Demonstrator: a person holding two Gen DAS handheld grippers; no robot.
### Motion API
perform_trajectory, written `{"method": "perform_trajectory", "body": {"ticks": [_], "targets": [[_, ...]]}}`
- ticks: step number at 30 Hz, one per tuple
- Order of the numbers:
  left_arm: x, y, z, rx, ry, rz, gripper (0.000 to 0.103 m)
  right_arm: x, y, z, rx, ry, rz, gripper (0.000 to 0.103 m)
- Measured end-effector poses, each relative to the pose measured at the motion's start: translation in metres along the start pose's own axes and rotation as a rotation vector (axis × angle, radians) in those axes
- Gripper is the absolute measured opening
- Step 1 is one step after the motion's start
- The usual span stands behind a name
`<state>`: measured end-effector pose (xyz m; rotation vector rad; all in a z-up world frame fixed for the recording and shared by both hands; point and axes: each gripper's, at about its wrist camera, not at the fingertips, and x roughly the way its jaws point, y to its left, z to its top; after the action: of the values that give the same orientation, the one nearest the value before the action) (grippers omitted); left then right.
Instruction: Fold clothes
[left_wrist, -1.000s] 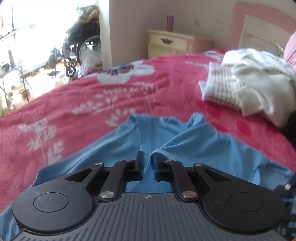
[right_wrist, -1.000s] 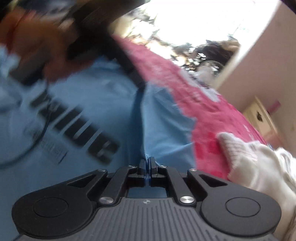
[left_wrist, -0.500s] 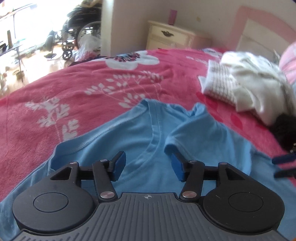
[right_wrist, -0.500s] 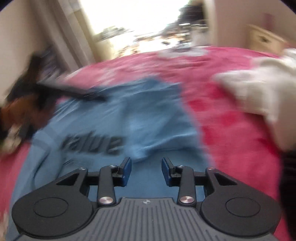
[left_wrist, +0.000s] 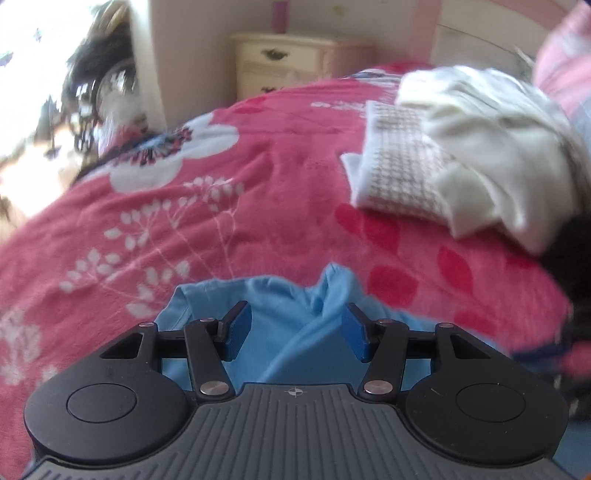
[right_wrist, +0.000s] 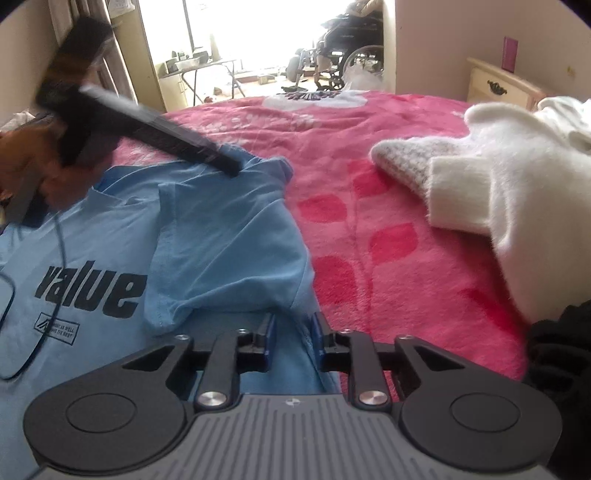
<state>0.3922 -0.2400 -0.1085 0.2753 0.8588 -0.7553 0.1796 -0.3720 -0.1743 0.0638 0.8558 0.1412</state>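
Note:
A light blue T-shirt (right_wrist: 221, 240) printed "value" lies front up on the pink floral blanket (right_wrist: 369, 229), one sleeve folded across its chest. My right gripper (right_wrist: 292, 336) is low at the shirt's right edge. Its jaws are closing, with a fold of blue cloth in the narrow gap between them; the pads do not visibly press it. My left gripper (left_wrist: 295, 328) hovers open over the shirt's collar (left_wrist: 280, 306) and holds nothing. In the right wrist view the left gripper (right_wrist: 225, 162) shows as a dark blur over the collar, held by a hand (right_wrist: 33, 166).
A pile of white fluffy clothes (right_wrist: 517, 206) with a checked piece (left_wrist: 402, 173) lies on the bed to the right. A black garment (right_wrist: 561, 362) sits by my right gripper. A cream nightstand (left_wrist: 284, 62) and a wheelchair (right_wrist: 347, 48) stand beyond the bed.
The left gripper opened off the cloth and moved up to the collar edge. The right gripper rolled level, let go of the shirt, opened, and has since narrowed at the shirt's right edge.

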Motion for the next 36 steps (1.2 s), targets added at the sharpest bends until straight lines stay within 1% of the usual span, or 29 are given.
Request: {"method": "perform_trajectory", "body": {"ticks": [3,6,9,10,12,14,17,18,21,23,24,26,27,31,33,36], "targets": [[0.011,0.027,0.015,-0.203,0.034,-0.021,0.053,0.001,-0.001,-0.003,-0.003,-0.004,0.008,0.021],[0.026,0.047,0.027,-0.383,0.102,-0.035,0.048,0.002,-0.002,-0.004,0.002,-0.009,0.014,0.020],[0.033,0.044,0.039,-0.397,0.126,-0.027,0.046,0.002,-0.004,-0.005,0.006,-0.015,0.019,0.020],[0.036,0.040,0.043,-0.368,0.143,-0.010,0.046,0.002,-0.004,-0.006,0.009,-0.016,0.021,0.020],[0.045,0.032,0.048,-0.355,0.216,-0.003,0.046,0.003,-0.005,-0.006,0.016,-0.018,0.026,0.020],[0.051,0.025,0.052,-0.340,0.272,-0.005,0.046,0.003,-0.006,-0.007,0.024,-0.020,0.031,0.020],[0.060,0.012,0.057,-0.303,0.320,0.052,0.045,0.003,-0.007,-0.008,0.028,-0.027,0.034,0.020],[0.063,0.011,0.058,-0.313,0.331,0.063,0.044,0.002,-0.007,-0.009,0.030,-0.031,0.034,0.021],[0.070,0.006,0.062,-0.321,0.365,0.104,0.038,0.002,-0.008,-0.011,0.043,-0.040,0.038,0.020],[0.073,0.002,0.062,-0.314,0.376,0.155,0.019,0.002,-0.009,-0.012,0.050,-0.045,0.042,0.020],[0.074,0.001,0.061,-0.312,0.379,0.181,0.015,0.002,-0.009,-0.012,0.053,-0.047,0.043,0.020],[0.072,0.003,0.059,-0.331,0.363,0.199,0.004,0.002,-0.009,-0.012,0.053,-0.050,0.042,0.020],[0.070,0.005,0.058,-0.344,0.349,0.202,0.003,0.002,-0.008,-0.012,0.049,-0.050,0.040,0.020],[0.052,0.029,0.053,-0.476,0.252,0.151,0.001,0.001,-0.007,-0.013,0.039,-0.051,0.033,0.020],[0.048,0.045,0.045,-0.565,0.216,0.111,0.001,0.002,-0.007,-0.013,0.040,-0.051,0.035,0.020],[0.046,0.065,0.030,-0.707,0.132,0.032,0.001,0.002,-0.008,-0.013,0.043,-0.051,0.036,0.020]]}}
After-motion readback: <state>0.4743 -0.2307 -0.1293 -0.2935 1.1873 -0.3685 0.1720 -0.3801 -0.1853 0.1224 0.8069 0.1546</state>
